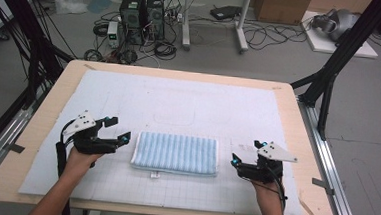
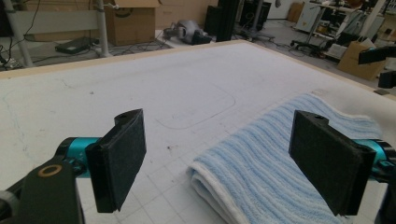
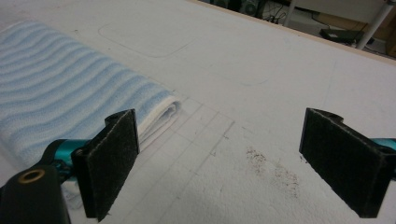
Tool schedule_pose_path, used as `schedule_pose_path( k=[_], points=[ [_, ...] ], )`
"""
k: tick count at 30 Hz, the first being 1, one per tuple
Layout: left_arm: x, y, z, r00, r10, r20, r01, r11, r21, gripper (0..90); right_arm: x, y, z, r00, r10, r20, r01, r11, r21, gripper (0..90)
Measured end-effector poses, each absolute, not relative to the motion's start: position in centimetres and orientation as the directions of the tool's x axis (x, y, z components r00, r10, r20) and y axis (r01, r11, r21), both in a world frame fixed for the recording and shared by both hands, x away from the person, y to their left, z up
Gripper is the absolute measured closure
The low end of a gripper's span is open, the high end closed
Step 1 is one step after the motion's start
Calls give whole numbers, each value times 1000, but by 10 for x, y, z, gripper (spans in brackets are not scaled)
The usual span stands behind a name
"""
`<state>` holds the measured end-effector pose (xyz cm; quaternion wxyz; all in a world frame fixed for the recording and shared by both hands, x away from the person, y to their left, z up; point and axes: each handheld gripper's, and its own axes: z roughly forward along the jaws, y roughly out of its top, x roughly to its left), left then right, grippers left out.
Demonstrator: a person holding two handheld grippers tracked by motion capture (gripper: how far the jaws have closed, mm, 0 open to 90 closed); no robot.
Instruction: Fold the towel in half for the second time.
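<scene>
A folded blue-and-white striped towel [image 1: 175,153] lies flat on the white mat, near the front middle. My left gripper [image 1: 117,129] hovers just off the towel's left end, jaws wide open with nothing between them. In the left gripper view the towel [image 2: 275,158] lies ahead and to the right of the left gripper [image 2: 224,161]. My right gripper [image 1: 247,152] stands a little off the towel's right end, open and empty. In the right gripper view the towel [image 3: 60,88] sits to the left, apart from the right gripper [image 3: 224,158], whose jaws are spread wide.
The white gridded mat [image 1: 179,102] covers most of the wooden table [image 1: 301,144]. A faint rounded rectangle outline [image 1: 175,117] is drawn behind the towel. Computers and cables [image 1: 141,19] sit on the floor beyond the far edge. Black frame legs [image 1: 330,76] stand at the right.
</scene>
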<state>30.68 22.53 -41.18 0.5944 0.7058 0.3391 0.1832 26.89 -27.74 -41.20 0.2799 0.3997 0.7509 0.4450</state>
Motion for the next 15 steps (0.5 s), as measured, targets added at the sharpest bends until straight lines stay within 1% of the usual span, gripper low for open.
schedule_pose_path(
  k=[15],
  points=[
    [308,226,-413,696,703,-146,266,-62,962,199,270,-278,-413,-526,848,-68,351,290,890,113]
  ],
)
